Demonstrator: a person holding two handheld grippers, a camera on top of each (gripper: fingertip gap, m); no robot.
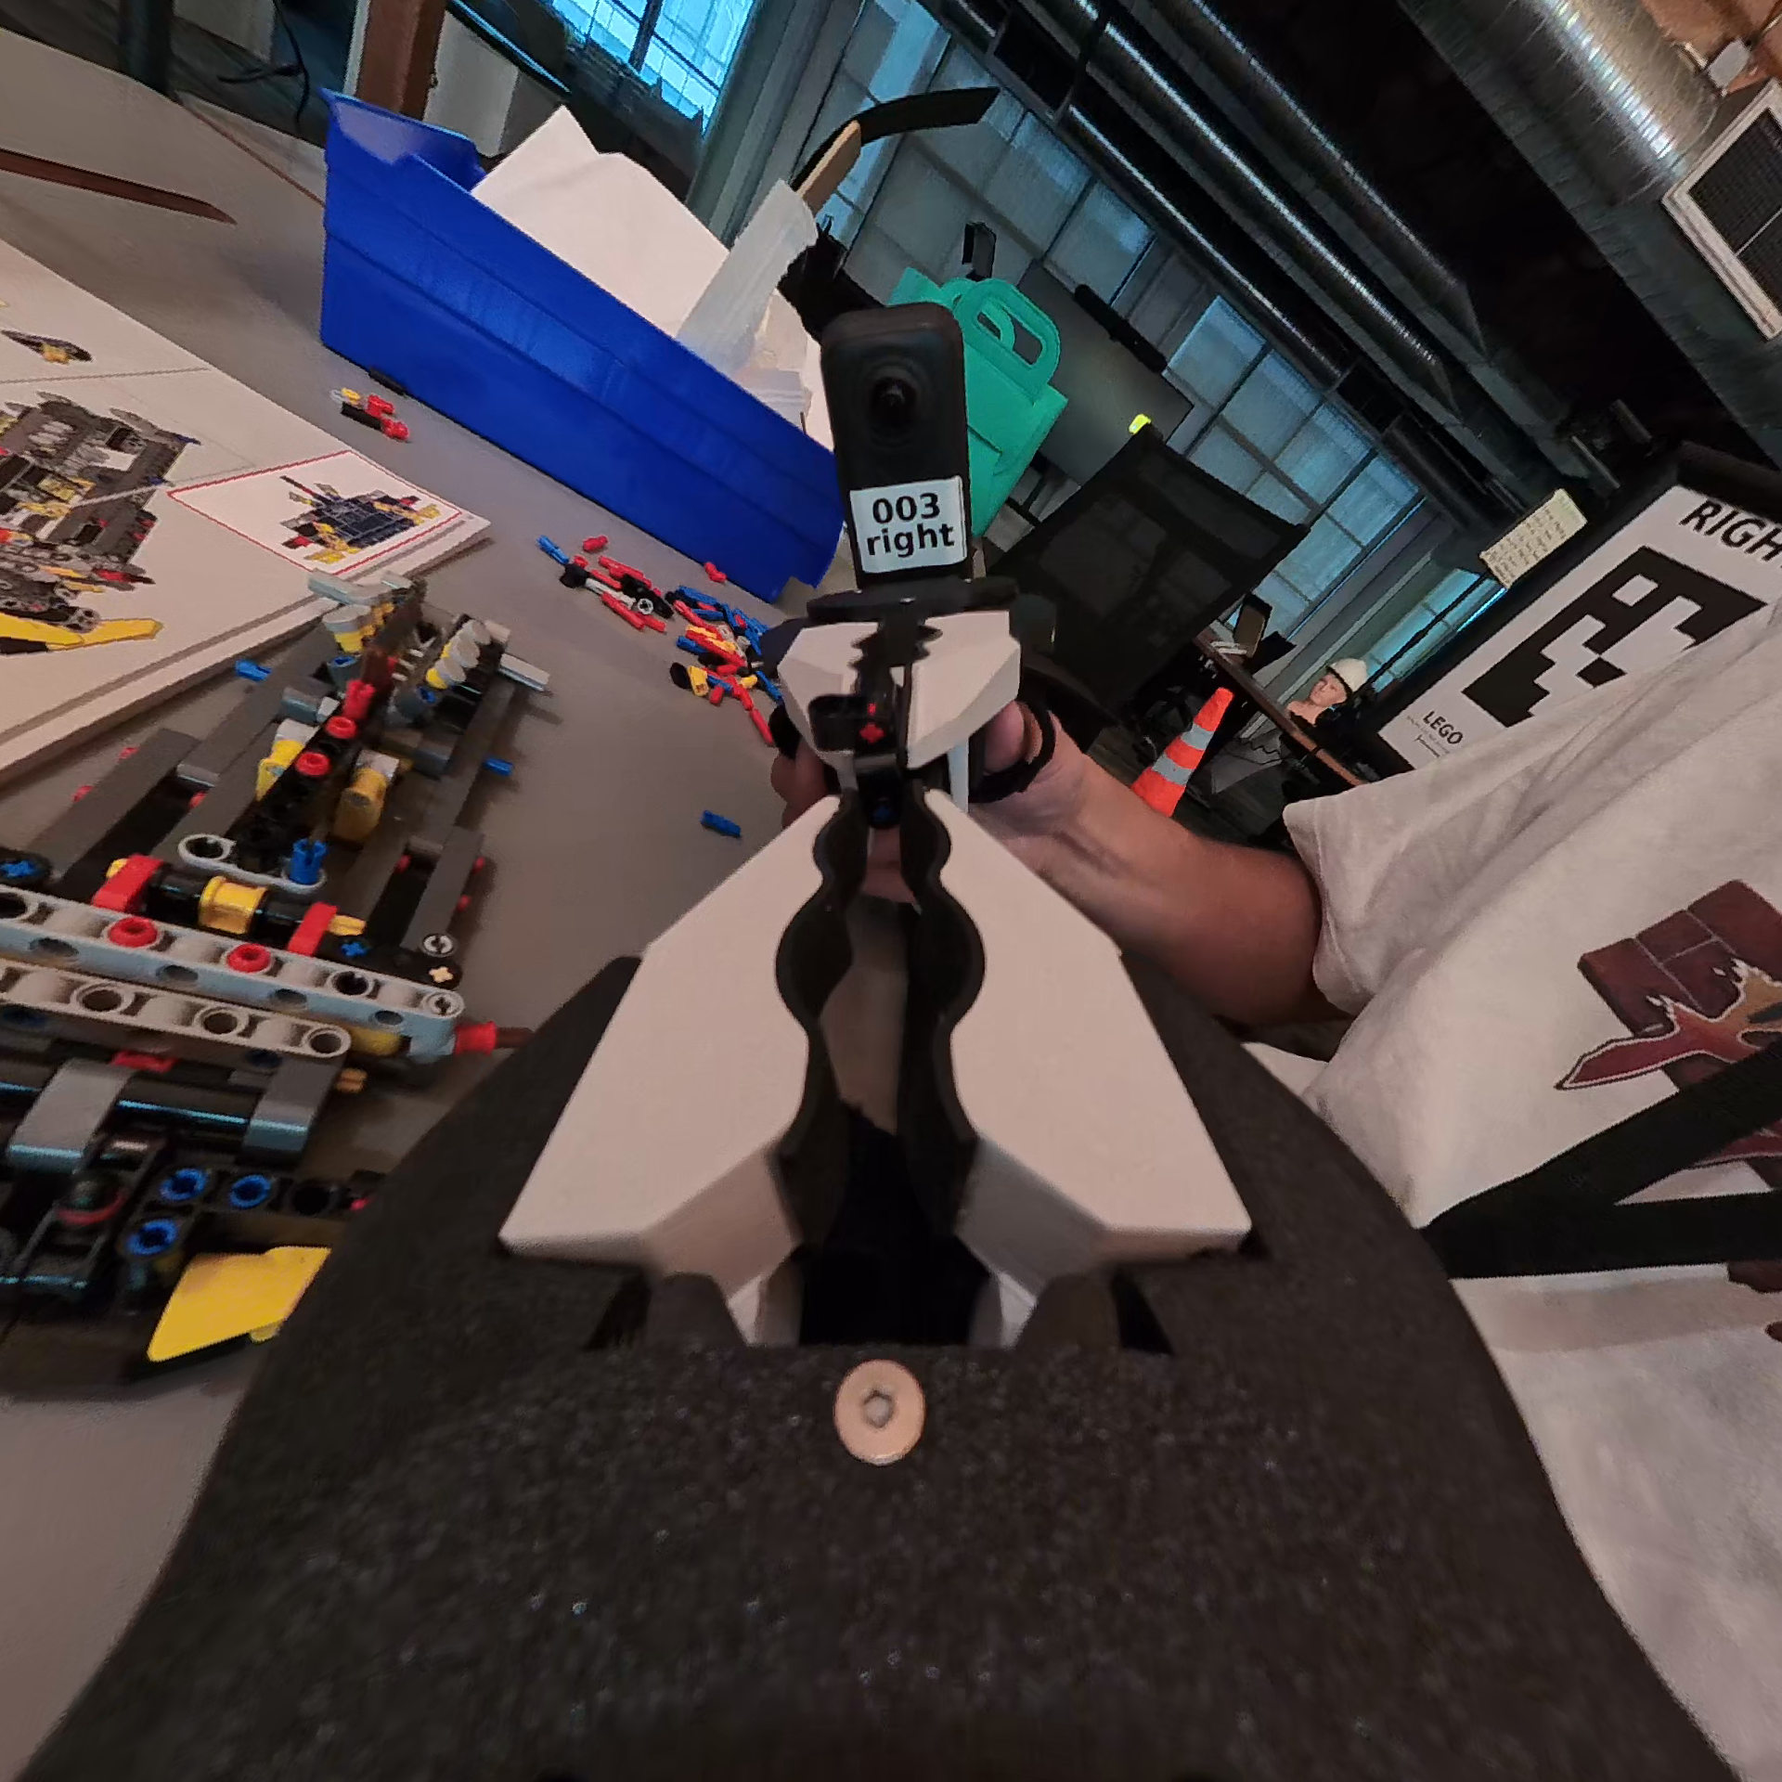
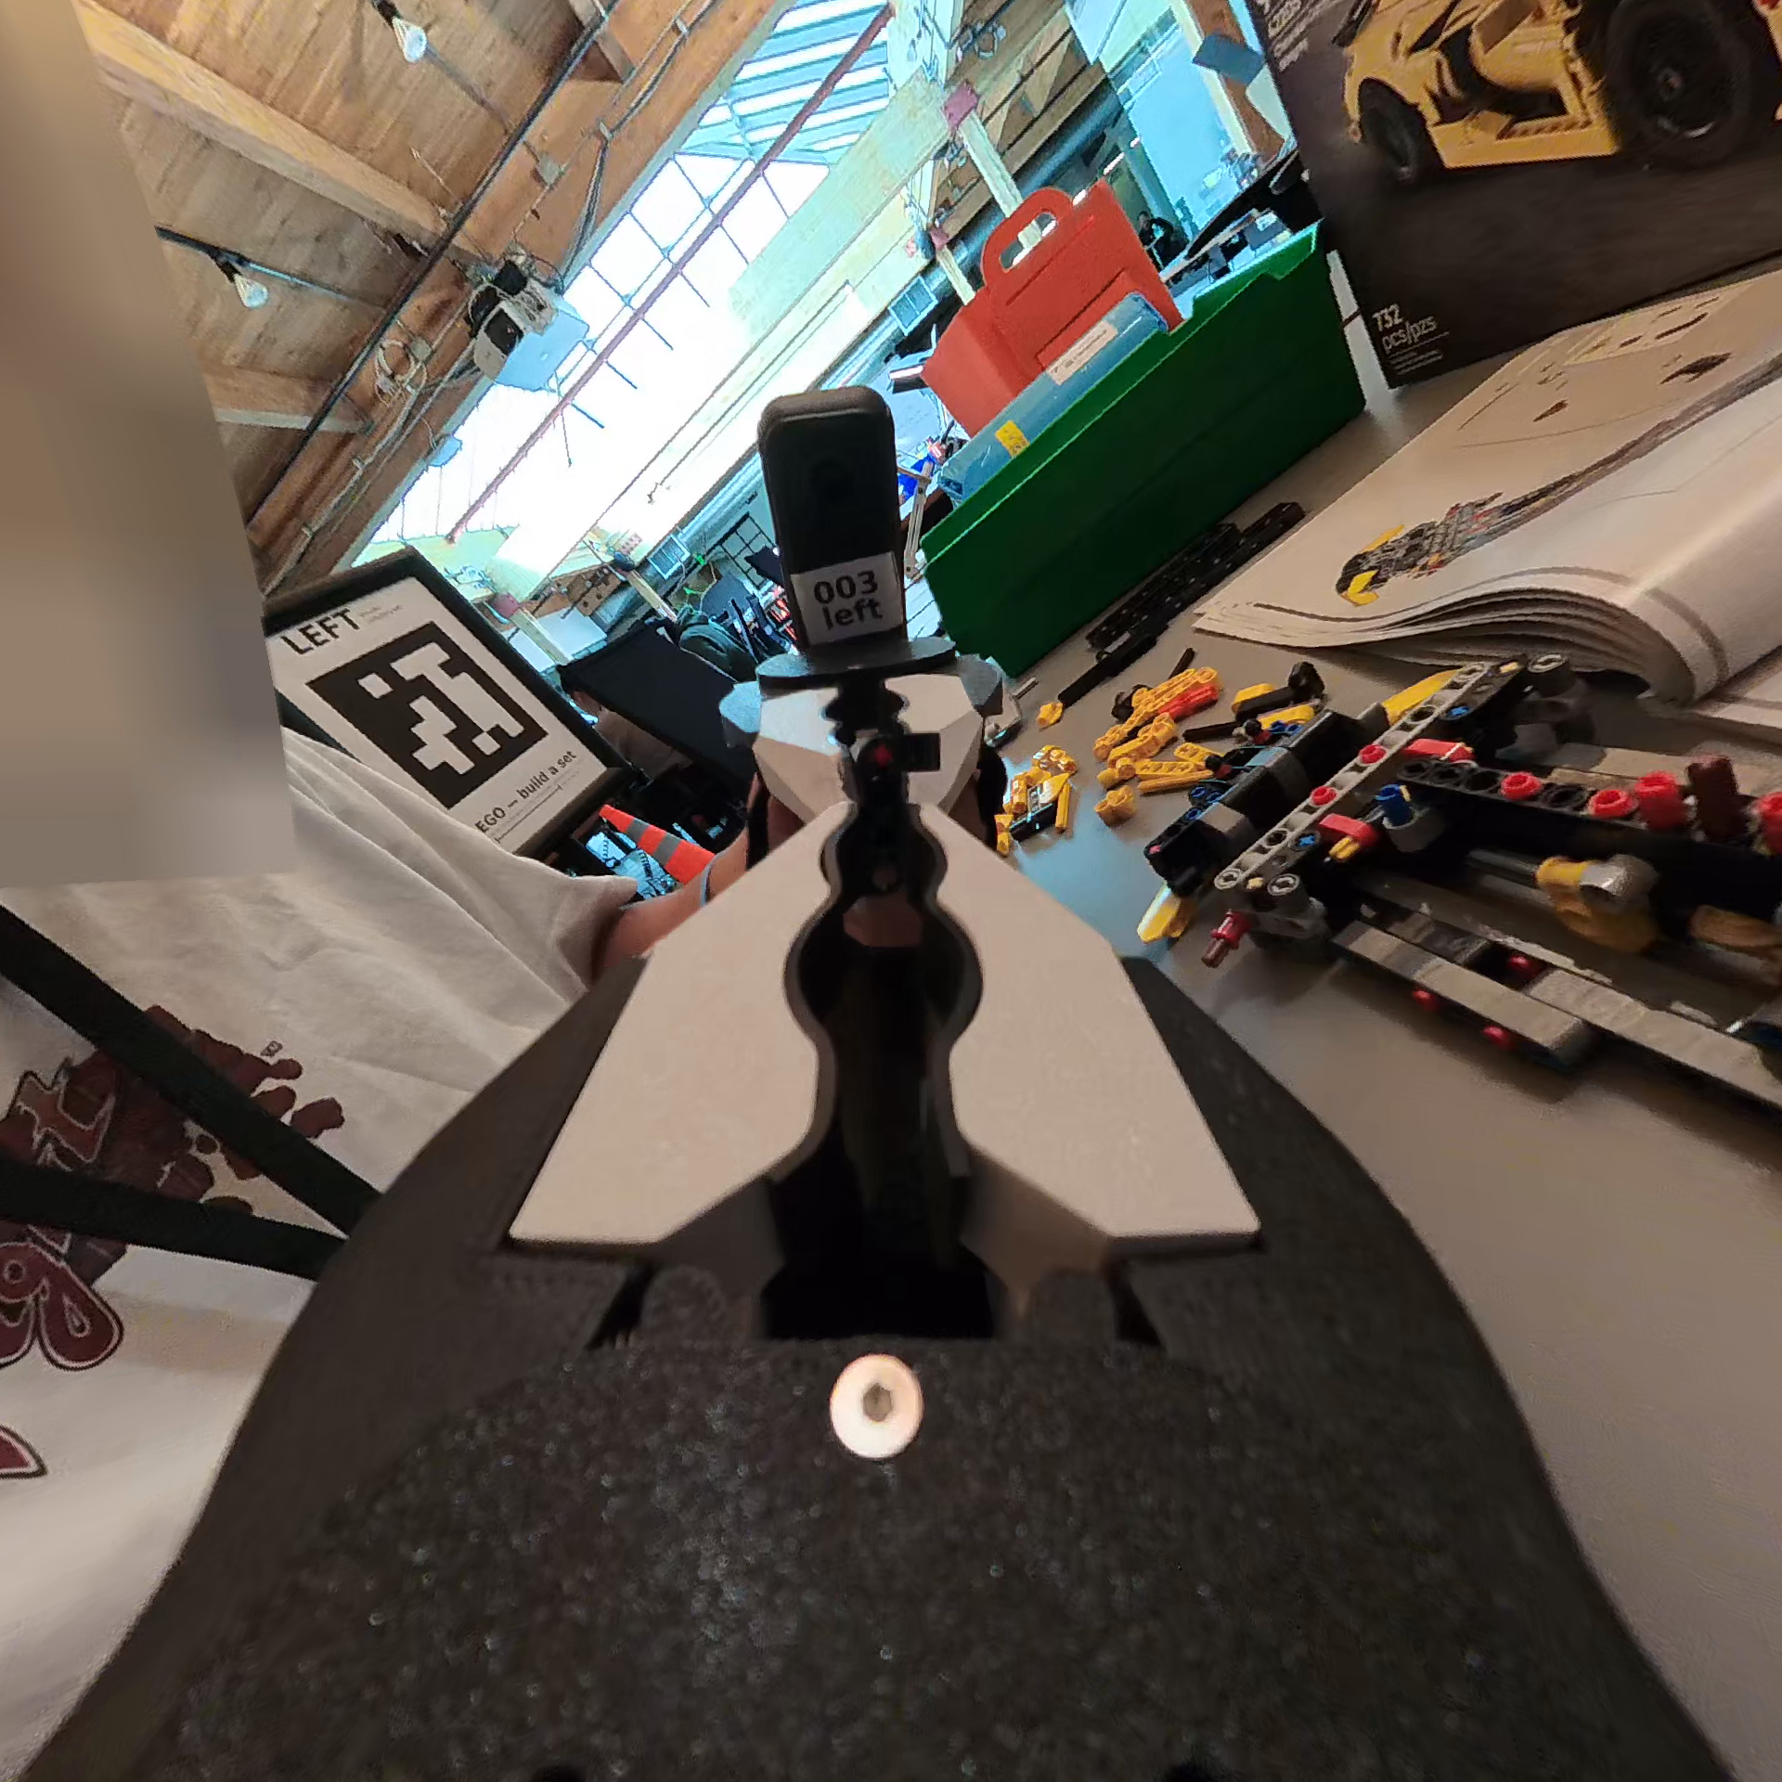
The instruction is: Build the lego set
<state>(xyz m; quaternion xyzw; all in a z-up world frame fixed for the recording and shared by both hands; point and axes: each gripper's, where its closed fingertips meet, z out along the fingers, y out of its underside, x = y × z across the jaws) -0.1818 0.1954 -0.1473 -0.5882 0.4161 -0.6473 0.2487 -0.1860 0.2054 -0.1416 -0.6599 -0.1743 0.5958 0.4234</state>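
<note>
We see the left gripper (image 1: 879, 820) and the right gripper (image 2: 876, 829) raised above the desk (image 1: 579, 849), tip to tip, both clenched on one small black piece (image 1: 873, 742) with red and blue pins (it is partly hidden between them). The half-built model (image 1: 241, 926) lies on the desk beside the open booklet (image 1: 318, 521), with loose small parts (image 1: 704, 646) near a blue bin (image 1: 540, 357).

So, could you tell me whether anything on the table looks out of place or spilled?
Loose red and blue pins lie scattered beside the blue bin, and yellow pieces lie strewn near the green bin. That suits a build under way; nothing looks damaged.
</note>
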